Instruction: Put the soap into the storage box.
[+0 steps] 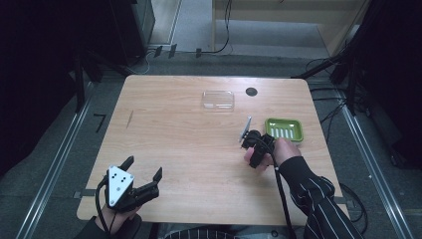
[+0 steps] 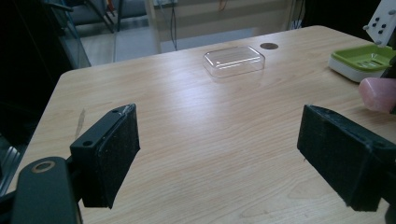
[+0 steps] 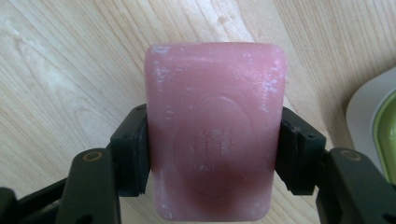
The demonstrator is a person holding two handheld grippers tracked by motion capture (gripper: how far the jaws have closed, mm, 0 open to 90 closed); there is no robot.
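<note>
Your left gripper (image 1: 144, 174) sits nearest you, at the near left corner of the table (image 1: 174, 149), its two black jaws standing wide apart with only bare wood between them; in the left gripper view the left gripper (image 2: 217, 154) looks across the tabletop (image 2: 196, 121) toward the far edge. That pale wooden table carries everything else, and most of its left half is bare. Your right gripper (image 1: 258, 149) is over the right half, held by your hand coming out of a striped sleeve (image 1: 318, 199), just near of the green soap dish (image 1: 284, 129). Its jaws are clamped on the long sides of a pink bar of soap (image 3: 215, 126), one pad pressed to each side, with the stamped face of the bar turned to the camera and wood grain showing beyond it. You can see an end of that soap (image 2: 378, 93) at the right edge of the left gripper view, close to the green soap dish (image 2: 364, 58) but not in it. At the right edge of the right gripper view the soap dish (image 3: 373, 126) lies just beside the bar. A clear plastic lid (image 1: 218, 99) rests far from you near the middle of the far edge, well apart from both grippers, and a small dark round hole (image 1: 251, 91) sits just right of it.
</note>
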